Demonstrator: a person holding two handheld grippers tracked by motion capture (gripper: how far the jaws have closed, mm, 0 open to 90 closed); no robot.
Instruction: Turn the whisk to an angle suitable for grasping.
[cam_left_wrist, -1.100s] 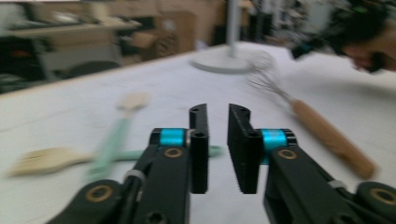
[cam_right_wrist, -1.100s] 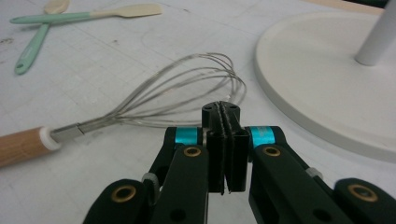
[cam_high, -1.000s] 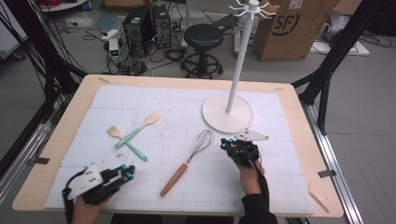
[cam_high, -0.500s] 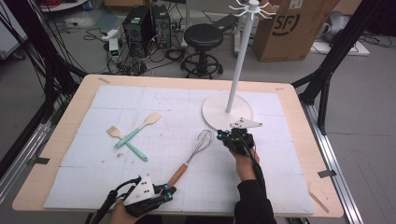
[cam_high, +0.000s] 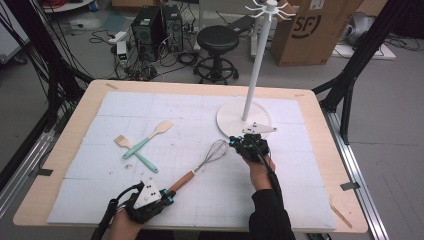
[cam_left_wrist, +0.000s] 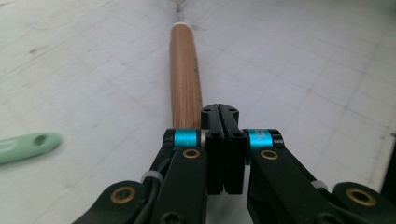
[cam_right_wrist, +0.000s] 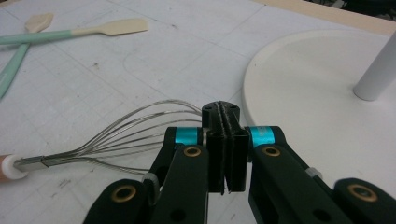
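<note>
The whisk lies flat on the worktop, near the middle and a little toward the front. It has a plain wooden handle, round and smooth, joined by a white collar to a balloon of thin steel wires. It lies aslant: the wire head points to about one o'clock, the handle end to about seven. The head lies at nine o'clock from the right claw, close beside it; the handle end lies just beyond the left claw.
</note>
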